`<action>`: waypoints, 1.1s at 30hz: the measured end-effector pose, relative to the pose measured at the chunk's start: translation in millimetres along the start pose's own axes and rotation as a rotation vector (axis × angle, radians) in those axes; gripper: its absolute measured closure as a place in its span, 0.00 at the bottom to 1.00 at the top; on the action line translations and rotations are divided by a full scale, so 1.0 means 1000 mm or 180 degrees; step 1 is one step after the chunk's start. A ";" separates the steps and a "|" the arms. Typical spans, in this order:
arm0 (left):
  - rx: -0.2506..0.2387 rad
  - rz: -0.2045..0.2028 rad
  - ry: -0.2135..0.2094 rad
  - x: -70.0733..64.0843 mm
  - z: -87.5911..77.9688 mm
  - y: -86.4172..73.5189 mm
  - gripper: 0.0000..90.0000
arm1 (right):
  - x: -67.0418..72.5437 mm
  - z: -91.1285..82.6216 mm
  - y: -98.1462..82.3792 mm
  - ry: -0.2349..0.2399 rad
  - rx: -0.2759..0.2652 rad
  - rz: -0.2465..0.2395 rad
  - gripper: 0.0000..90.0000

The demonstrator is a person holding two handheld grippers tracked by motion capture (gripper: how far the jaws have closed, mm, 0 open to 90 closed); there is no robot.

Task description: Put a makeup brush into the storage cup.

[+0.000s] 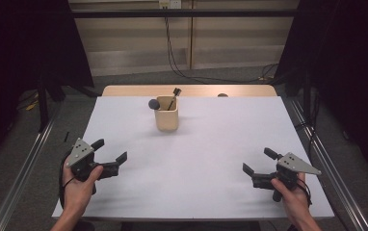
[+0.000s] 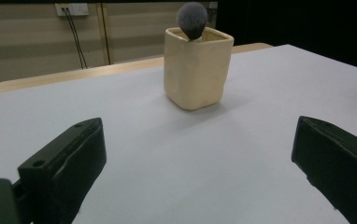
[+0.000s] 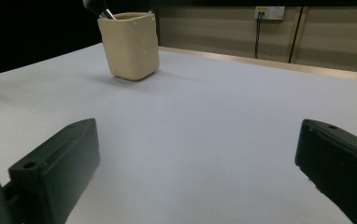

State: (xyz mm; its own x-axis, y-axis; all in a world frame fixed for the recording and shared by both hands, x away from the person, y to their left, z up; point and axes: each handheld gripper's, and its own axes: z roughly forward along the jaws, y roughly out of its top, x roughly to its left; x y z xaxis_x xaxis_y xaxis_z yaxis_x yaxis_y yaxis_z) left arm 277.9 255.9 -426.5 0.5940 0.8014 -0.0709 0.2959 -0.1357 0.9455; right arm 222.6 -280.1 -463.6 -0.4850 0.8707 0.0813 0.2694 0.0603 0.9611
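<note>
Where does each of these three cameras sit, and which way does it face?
High view: above the near table edge, facing forward and down; both forearms, left gripper and right gripper show.
Left gripper view: rides that gripper, facing the cup and brush; its open jaws show.
Right gripper view: rides that gripper, facing the cup from the other side; its open jaws show.
Shared: the cup on the table.

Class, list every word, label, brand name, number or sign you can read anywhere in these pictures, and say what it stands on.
None: no readable text appears in any view.
The cream holder is plain, with no label or brand.
The brushes in it carry no legible marking.
The wall socket plate shows no characters that can be made out.
The grey plate on the left claw and the right claw bear no lettering.
</note>
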 end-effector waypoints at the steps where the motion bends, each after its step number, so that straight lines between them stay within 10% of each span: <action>1: 0.0004 -0.0009 -0.0005 0.000 -0.001 -0.001 0.03 | 0.000 0.000 0.000 -0.0001 -0.0005 0.0003 0.00; 33: -0.0055 0.0053 -0.0059 -0.013 -0.021 -0.026 0.03 | -0.001 -0.003 0.000 -0.0010 -0.0027 -0.0003 0.00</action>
State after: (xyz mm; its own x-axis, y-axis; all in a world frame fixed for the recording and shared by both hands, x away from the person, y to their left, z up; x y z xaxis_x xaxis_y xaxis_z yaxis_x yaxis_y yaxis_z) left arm 246.9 261.3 -443.4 0.6126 0.7881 -0.0607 0.2728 -0.1388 0.9520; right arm 221.1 -282.5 -462.5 -0.4824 0.8723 0.0796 0.2620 0.0570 0.9634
